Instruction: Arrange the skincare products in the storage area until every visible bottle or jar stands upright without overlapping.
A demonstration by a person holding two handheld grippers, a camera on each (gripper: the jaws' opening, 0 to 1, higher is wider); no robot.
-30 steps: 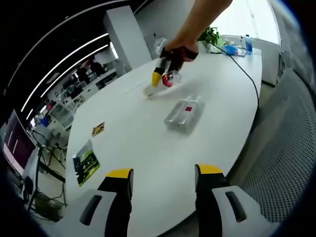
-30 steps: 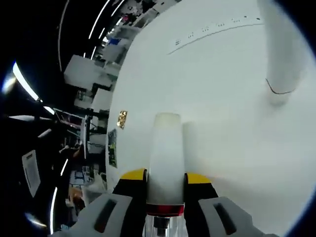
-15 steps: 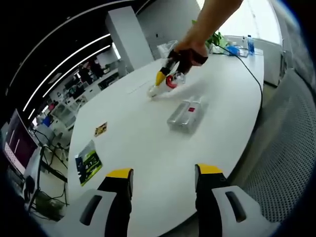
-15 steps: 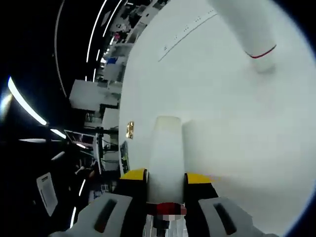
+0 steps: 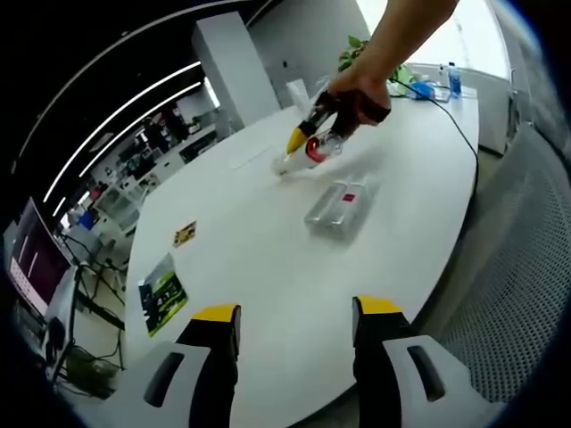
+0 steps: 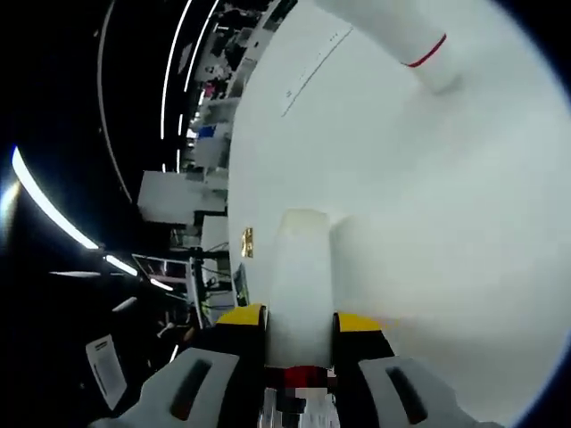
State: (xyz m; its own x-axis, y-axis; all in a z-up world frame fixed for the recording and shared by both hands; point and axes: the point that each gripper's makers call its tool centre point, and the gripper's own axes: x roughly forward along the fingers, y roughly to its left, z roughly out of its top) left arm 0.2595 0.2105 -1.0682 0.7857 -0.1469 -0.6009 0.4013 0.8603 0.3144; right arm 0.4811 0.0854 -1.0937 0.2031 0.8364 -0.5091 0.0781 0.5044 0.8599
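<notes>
My right gripper (image 6: 299, 317) is shut on a white bottle (image 6: 302, 267) with a red band at its near end. In the left gripper view a person's hand holds that right gripper (image 5: 308, 135) low over the white table (image 5: 250, 259), and the white bottle (image 5: 290, 160) slants down with its far end at the tabletop. A second white bottle with a red ring (image 6: 401, 31) stands on the table ahead of the right gripper. A clear pack with a red label (image 5: 337, 203) lies flat just nearer. My left gripper (image 5: 297, 312) stands open over the table's near edge, with nothing between its fingers.
A small card (image 5: 185, 234) and a green leaflet (image 5: 159, 292) lie on the table's left side. At the far end are a plant (image 5: 357, 49), a blue-capped bottle (image 5: 449, 77) and a black cable (image 5: 451, 134). A grey mesh surface (image 5: 517, 267) lies right of the table.
The right gripper has rolled and shifted a little to the right with the white bottle still in it; the red-ringed bottle has slid up and left in its view. The left gripper stays open.
</notes>
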